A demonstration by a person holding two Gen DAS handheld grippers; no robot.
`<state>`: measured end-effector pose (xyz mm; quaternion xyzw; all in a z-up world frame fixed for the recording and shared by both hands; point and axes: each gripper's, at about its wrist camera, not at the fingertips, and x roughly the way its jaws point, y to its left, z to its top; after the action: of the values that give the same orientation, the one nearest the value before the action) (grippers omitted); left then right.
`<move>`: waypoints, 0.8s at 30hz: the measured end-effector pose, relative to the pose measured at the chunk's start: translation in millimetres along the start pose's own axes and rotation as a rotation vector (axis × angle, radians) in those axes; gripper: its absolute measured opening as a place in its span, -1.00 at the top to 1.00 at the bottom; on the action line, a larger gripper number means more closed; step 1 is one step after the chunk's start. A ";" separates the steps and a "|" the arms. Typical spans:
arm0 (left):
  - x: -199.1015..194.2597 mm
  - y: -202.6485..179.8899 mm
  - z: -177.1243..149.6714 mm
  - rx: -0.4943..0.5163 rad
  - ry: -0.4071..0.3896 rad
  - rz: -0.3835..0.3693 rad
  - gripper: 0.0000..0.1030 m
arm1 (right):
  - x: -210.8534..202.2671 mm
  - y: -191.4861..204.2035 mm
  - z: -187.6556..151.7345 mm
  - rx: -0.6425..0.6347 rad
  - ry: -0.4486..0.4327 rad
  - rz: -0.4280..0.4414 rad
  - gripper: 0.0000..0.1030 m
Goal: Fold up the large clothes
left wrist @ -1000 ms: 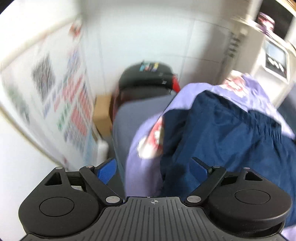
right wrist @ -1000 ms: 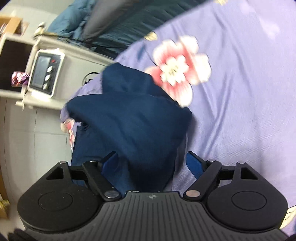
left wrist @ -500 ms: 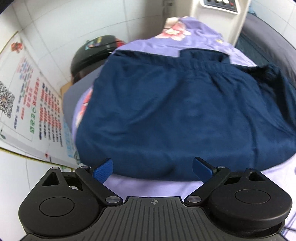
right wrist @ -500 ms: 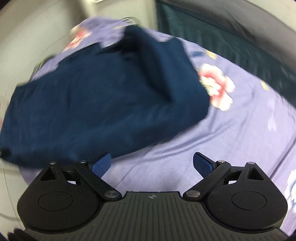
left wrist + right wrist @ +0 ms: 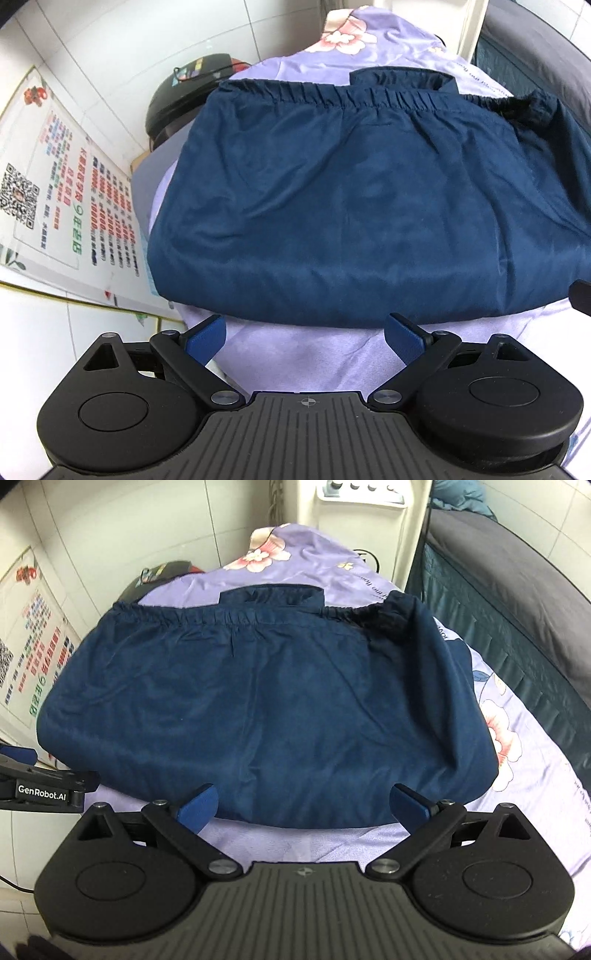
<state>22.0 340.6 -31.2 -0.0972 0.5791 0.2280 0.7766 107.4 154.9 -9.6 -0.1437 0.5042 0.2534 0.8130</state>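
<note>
Left wrist view: the left gripper [image 5: 304, 334], jaws wide and empty, now faces the navy trousers [image 5: 362, 206] squarely, where a second ago it saw only their edge. They lie folded on the floral sheet [image 5: 295, 354]; this fold looks complete.

Right wrist view: the right gripper [image 5: 304, 806] is opening, nothing between its jaws. Lower layers are hidden.
</note>
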 end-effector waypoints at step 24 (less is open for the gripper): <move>14.0 2.5 2.2 0.027 -0.013 0.019 -1.00 | 23.5 9.2 4.1 -0.008 0.087 -0.033 -0.93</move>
<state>25.8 347.1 -43.4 -0.0798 0.5779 0.2280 0.7795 113.9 170.8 -28.5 -0.1661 0.5357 0.2354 0.7937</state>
